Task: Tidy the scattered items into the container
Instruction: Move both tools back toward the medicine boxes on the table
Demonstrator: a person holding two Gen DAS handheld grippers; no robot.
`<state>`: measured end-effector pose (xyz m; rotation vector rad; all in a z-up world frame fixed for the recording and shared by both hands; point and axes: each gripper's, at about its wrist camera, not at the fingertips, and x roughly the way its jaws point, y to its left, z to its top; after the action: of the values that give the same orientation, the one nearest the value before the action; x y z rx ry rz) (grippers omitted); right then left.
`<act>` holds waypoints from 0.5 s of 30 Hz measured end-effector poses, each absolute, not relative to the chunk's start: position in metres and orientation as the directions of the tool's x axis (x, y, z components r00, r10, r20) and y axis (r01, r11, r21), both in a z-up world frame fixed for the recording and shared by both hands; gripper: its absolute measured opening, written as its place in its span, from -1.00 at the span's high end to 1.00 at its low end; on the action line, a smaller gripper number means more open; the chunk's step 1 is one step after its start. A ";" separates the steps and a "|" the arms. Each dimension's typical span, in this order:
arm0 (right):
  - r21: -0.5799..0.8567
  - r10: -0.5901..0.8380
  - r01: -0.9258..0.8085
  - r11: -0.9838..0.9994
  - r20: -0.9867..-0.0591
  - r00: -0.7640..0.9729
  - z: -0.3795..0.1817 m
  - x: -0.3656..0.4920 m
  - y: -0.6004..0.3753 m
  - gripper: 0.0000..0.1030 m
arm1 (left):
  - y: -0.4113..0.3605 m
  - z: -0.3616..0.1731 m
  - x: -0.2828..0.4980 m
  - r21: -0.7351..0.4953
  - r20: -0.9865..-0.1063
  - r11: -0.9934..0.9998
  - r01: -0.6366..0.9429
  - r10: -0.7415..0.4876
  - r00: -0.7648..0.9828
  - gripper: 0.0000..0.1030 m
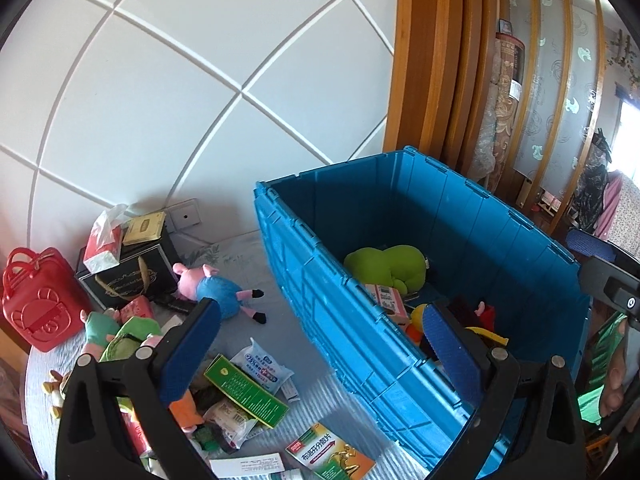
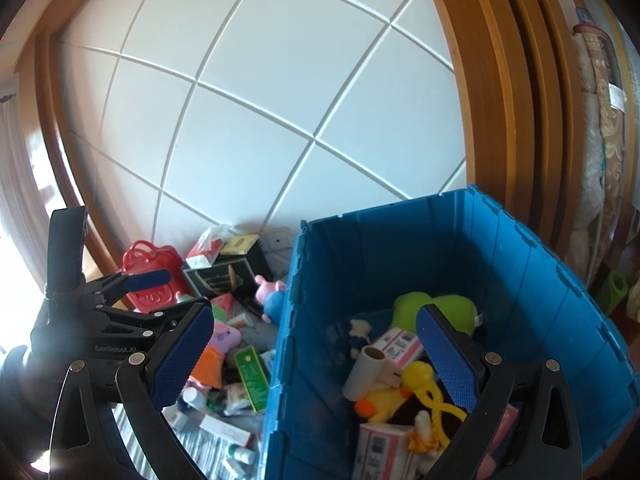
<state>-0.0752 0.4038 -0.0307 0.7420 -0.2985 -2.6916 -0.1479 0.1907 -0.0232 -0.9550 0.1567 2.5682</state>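
Observation:
A tall blue plastic crate (image 1: pixel 344 320) stands on the table; it also shows in the right wrist view (image 2: pixel 280 360). Inside lie a green plush (image 1: pixel 384 266), a yellow duck plush (image 2: pixel 384 396), a cardboard roll (image 2: pixel 366 372) and pink boxes (image 2: pixel 400 342). My left gripper (image 1: pixel 320 336) is open and empty, straddling the crate's near wall. My right gripper (image 2: pixel 312 340) is open and empty above the crate's left wall. Scattered left of the crate are a pink pig plush in blue (image 1: pixel 216 286), a green box (image 1: pixel 244 390), a wipes pack (image 1: pixel 260 364) and a medicine box (image 1: pixel 330 454).
A red plastic bag-shaped case (image 1: pixel 38 304), a black gift box (image 1: pixel 128 276) and a tissue pack (image 1: pixel 104 240) stand at the table's back left by the white panelled wall. More plush toys (image 1: pixel 120 336) lie under my left finger. The left gripper shows in the right wrist view (image 2: pixel 140 296).

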 end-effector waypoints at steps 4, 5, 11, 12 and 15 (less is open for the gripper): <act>0.277 -0.387 0.284 -0.918 -0.468 -0.795 -0.030 -0.064 0.381 -0.99 | 0.152 -0.031 -0.135 -0.040 -0.654 -0.937 -0.347 0.287 -0.699 -0.99; 0.275 -0.393 0.291 -0.916 -0.473 -0.789 -0.031 -0.061 0.376 -0.99 | 0.143 -0.034 -0.132 -0.042 -0.658 -0.941 -0.336 0.279 -0.699 -0.99; 0.273 -0.411 0.312 -0.910 -0.510 -0.755 -0.043 -0.045 0.342 -0.99 | 0.090 -0.055 -0.111 -0.054 -0.685 -0.958 -0.281 0.240 -0.688 -0.99; 0.271 -0.413 0.314 -0.910 -0.518 -0.749 -0.046 -0.044 0.337 -0.99 | 0.083 -0.060 -0.107 -0.047 -0.689 -0.960 -0.275 0.230 -0.687 -0.99; 0.279 -0.417 0.312 -0.908 -0.549 -0.724 -0.059 -0.041 0.320 -0.99 | 0.063 -0.077 -0.099 -0.043 -0.711 -0.964 -0.264 0.215 -0.670 -0.99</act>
<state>-0.0405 0.3200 -0.0586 0.8815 -0.2342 -2.5888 -0.0990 0.0627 -0.0769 -1.1172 0.0927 2.6515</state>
